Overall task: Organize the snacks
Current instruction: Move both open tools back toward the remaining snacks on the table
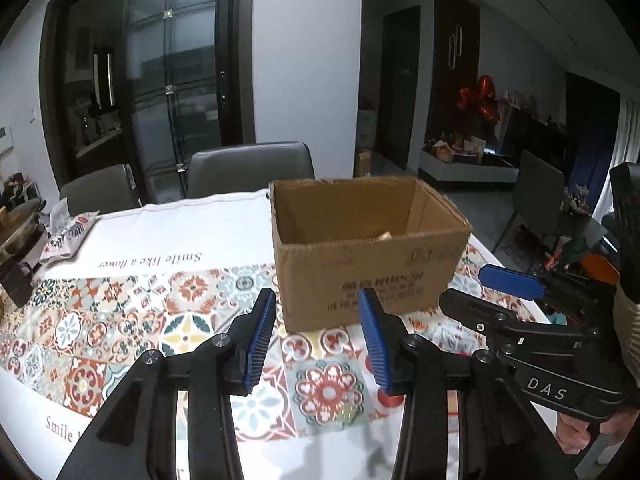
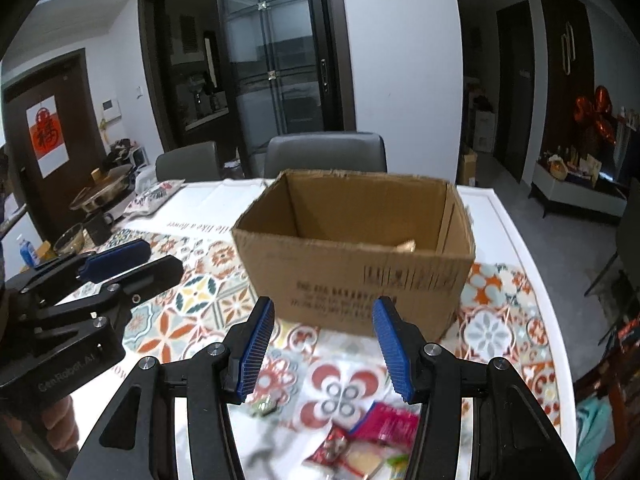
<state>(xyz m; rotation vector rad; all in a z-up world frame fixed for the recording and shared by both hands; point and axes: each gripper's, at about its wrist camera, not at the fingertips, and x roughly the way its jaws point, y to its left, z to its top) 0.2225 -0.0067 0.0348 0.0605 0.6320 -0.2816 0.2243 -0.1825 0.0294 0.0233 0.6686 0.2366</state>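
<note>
An open cardboard box [image 1: 360, 264] stands on the patterned tablecloth; it also shows in the right wrist view [image 2: 352, 264]. A small tan item [image 1: 382, 236] lies inside it. My left gripper [image 1: 316, 340] is open and empty, just in front of the box. My right gripper [image 2: 324, 344] is open and empty, also in front of the box. Several snack packets lie near the table's front edge: a pink packet [image 2: 390, 420], a red and yellow packet [image 2: 352, 452] and a small green sweet [image 2: 264, 406]. The green sweet also shows in the left wrist view [image 1: 348, 414].
A floral packet [image 1: 68, 236] lies at the far left of the table, beside a pot [image 2: 102, 194], a glass bowl [image 2: 70, 238] and a dark mug [image 2: 98, 226]. Two grey chairs [image 1: 250, 168] stand behind the table. The table's right edge [image 2: 516, 240] is near the box.
</note>
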